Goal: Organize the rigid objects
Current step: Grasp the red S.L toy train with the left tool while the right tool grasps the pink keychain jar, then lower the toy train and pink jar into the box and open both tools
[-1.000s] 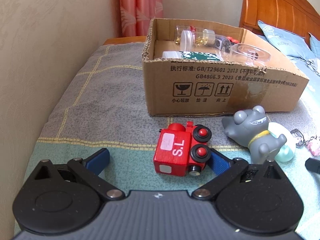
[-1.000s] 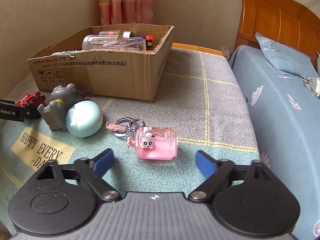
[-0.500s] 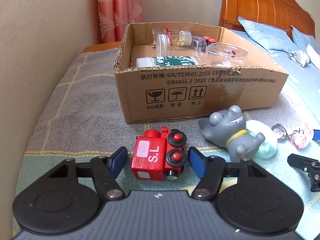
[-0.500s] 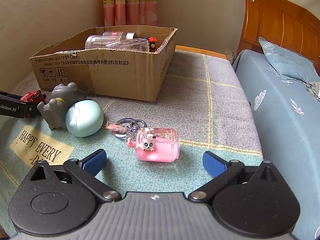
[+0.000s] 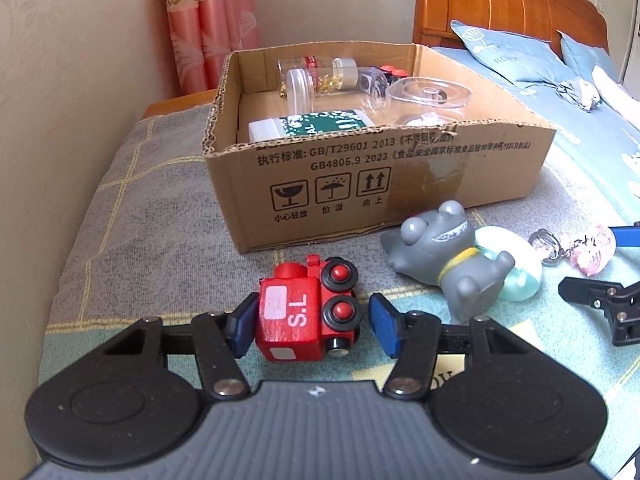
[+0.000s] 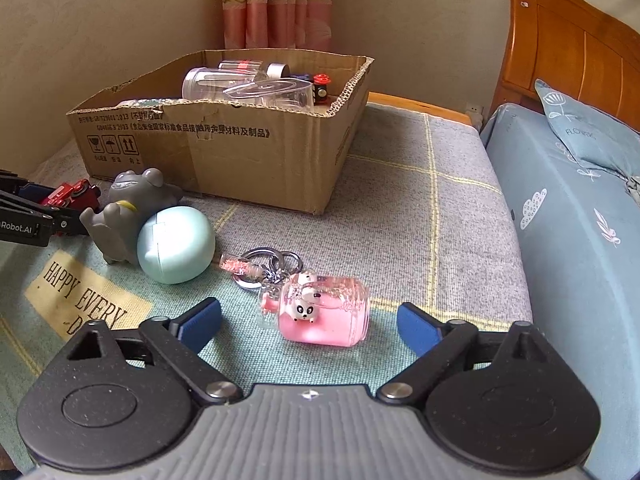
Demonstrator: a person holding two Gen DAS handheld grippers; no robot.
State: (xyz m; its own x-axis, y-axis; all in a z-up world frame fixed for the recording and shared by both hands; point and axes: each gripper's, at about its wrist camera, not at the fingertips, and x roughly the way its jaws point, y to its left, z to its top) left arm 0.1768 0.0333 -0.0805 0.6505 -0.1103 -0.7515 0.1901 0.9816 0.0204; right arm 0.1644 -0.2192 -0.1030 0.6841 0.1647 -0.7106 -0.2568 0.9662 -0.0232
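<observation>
Two grippers on the bed: our left gripper (image 5: 312, 322) has just been closing around the red toy train (image 5: 306, 314), not quite pinching; blocky, stiff, grab its flat sides. Right gripper (image 6: 308, 322), narrowing but spread, straddles the slick pink keychain jar (image 6: 326, 316).

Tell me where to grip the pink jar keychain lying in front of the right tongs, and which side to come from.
Grip the pink jar keychain across its squat body, not the ring cluster. It lies on its side on the blanket, and its long sides face the pads, so probably come from above and the near side. The right tongs have just been closing, nothing between them yet.
</observation>
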